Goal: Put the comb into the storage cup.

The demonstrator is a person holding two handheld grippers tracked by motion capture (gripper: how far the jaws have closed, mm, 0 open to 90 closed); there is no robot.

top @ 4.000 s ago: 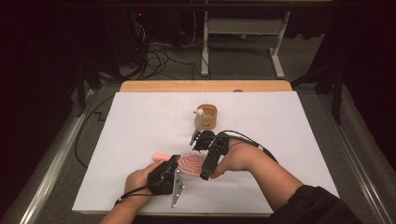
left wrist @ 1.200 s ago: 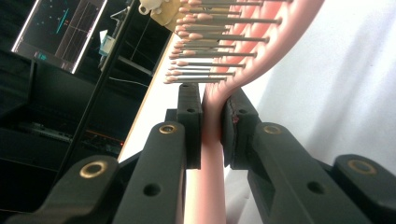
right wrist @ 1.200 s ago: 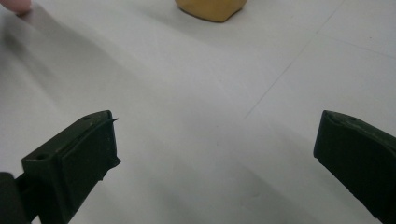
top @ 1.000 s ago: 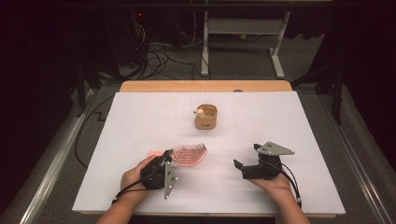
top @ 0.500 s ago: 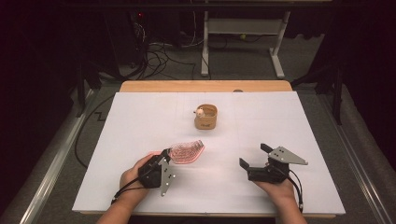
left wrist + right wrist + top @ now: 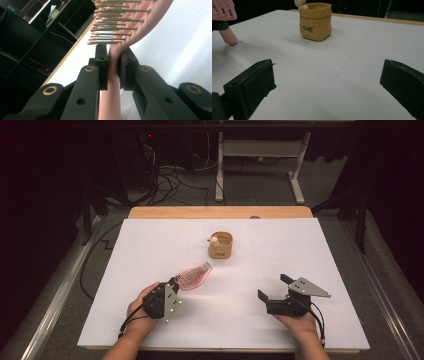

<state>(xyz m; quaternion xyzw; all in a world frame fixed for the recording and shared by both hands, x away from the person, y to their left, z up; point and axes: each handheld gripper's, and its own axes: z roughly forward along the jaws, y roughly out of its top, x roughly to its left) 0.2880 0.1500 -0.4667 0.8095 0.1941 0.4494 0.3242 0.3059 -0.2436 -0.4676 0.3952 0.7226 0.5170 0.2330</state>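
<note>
**Pink hairbrush pinched by its handle, small pouch waiting ahead**

The left gripper (image 6: 172,285) pinches a pink hairbrush (image 6: 194,274) at the neck where handle meets head; in the left gripper view its black pads (image 6: 101,65) press on either side of the pink stem (image 6: 113,62), with the bristle pins fanning away above. From the high view the brush head points toward 2 o'clock from that gripper and seems lifted a little off the white table cover (image 6: 150,245). The right gripper (image 6: 272,289) sits well apart at 3 o'clock of the brush, jaws spread wide with nothing between them. A tan fabric pouch (image 6: 221,245) stands upright at 1 o'clock of the brush head, with something small and pale poking out at its rim (image 6: 300,3).

The work in hand looks like carrying the brush, probably toward the pouch. To do it well, keep the pinch firm at the neck, since the head's weight could swing the brush in the pads. Lift clear before travelling so the handle tip does not drag. If the brush goes into the pouch, the free right gripper would do well to steady the soft wall, which may fold or tip under a push.
</note>
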